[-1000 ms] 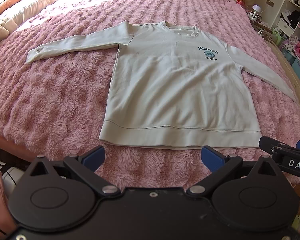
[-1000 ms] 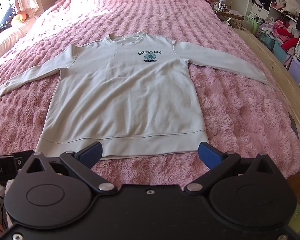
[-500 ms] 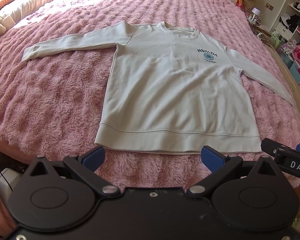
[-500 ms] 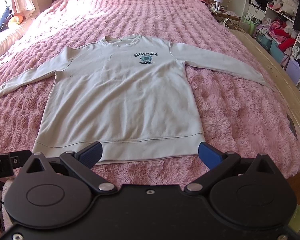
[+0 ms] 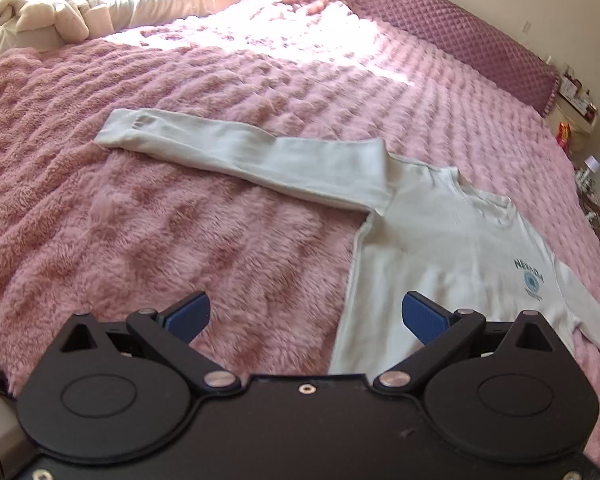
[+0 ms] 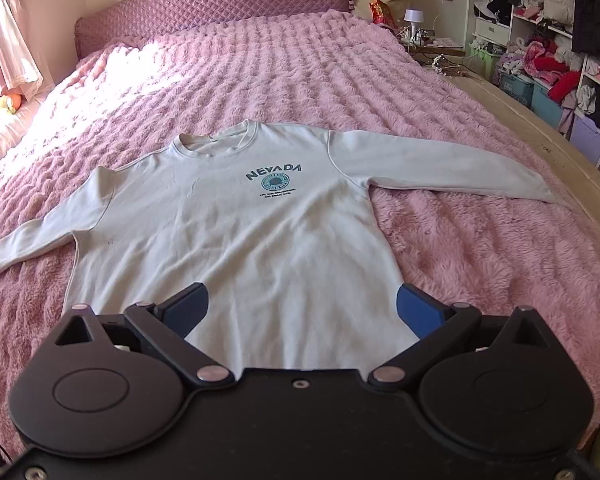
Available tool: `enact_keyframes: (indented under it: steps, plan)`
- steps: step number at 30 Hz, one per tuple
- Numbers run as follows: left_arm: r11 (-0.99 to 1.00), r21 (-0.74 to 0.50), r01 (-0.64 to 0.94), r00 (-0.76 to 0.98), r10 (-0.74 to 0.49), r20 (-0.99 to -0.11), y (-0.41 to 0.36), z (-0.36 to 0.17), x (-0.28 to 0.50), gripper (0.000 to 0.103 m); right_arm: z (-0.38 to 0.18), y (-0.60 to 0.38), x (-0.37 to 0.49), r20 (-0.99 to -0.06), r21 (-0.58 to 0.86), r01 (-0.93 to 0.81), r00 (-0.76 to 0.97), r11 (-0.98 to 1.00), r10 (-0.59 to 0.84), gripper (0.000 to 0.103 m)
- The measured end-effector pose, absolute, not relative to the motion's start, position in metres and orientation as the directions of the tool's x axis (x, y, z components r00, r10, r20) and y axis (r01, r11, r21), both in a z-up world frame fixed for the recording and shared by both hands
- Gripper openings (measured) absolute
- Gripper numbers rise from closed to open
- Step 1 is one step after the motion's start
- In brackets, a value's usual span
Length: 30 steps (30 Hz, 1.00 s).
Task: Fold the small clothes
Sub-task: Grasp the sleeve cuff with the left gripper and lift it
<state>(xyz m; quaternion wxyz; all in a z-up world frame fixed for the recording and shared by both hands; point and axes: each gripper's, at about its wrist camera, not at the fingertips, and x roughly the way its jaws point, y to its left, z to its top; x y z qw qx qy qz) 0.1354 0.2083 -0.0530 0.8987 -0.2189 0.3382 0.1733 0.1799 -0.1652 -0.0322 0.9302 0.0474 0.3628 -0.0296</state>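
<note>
Your left gripper (image 5: 306, 316) wide open, empty, angled at sleeve, right gripper (image 6: 300, 310) wide open, low over pale long-sleeved cotton sweatshirt (image 6: 236, 240) w/ hem beneath, fluffy pink bedspread (image 6: 480, 248) under both.

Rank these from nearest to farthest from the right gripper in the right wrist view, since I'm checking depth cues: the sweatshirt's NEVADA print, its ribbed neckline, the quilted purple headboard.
1. The NEVADA print, on the chest of the pale grey sweatshirt, straight ahead of the right gripper.
2. The ribbed neckline, just beyond the print, slightly left.
3. The quilted purple headboard, at the far end of the bed.
</note>
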Motion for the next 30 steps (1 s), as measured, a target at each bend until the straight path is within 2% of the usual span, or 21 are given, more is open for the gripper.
enact_keyframes:
  steps: [3,5,11,14,18,20,23,25,30]
  plan:
    - [0.807,-0.268,-0.526,0.706,0.239,-0.667,0.272,-0.067,0.168,0.103,-0.046,-0.161,0.204,-0.663,0.11,0.089,0.749,0.99,0.006,0.102]
    - [0.775,-0.285,-0.564,0.698,0.263,-0.666,0.315,-0.08,0.19,0.103,-0.054,-0.152,0.216,-0.654,0.089,0.082,0.757,0.993,-0.004,0.102]
    - [0.646,-0.271,-0.713,0.621,0.405,-0.671,0.432,-0.121,0.241,0.103,-0.071,-0.12,0.252,-0.603,-0.088,0.048,0.793,0.995,-0.091,0.102]
    - [0.552,-0.318,-0.771,0.591,0.434,-0.679,0.472,-0.142,0.251,0.103,-0.074,-0.115,0.264,-0.587,-0.094,0.04,0.805,0.995,-0.088,0.102]
    - [0.398,-0.452,-0.798,0.599,0.436,-0.672,0.508,-0.17,0.252,0.099,-0.087,-0.116,0.28,-0.64,-0.024,0.057,0.766,0.998,-0.06,0.101]
    - [0.364,-0.465,-0.807,0.589,0.455,-0.667,0.512,-0.175,0.253,0.092,-0.095,-0.115,0.284,-0.658,-0.031,0.074,0.749,0.997,-0.076,0.096]
    - [0.378,-0.424,-0.823,0.566,0.482,-0.669,0.513,-0.173,0.262,0.058,-0.106,-0.113,0.287,-0.683,-0.064,0.074,0.724,0.995,-0.098,0.087]
    - [0.431,-0.397,-0.81,0.576,0.465,-0.672,0.514,-0.168,0.271,0.012,-0.11,-0.114,0.287,-0.695,-0.065,0.076,0.712,0.995,-0.1,0.085]
    - [0.532,-0.454,-0.715,0.688,0.42,-0.591,0.487,-0.126,0.282,0.011,-0.113,-0.119,0.286,-0.706,-0.027,0.083,0.704,0.996,-0.077,0.085]
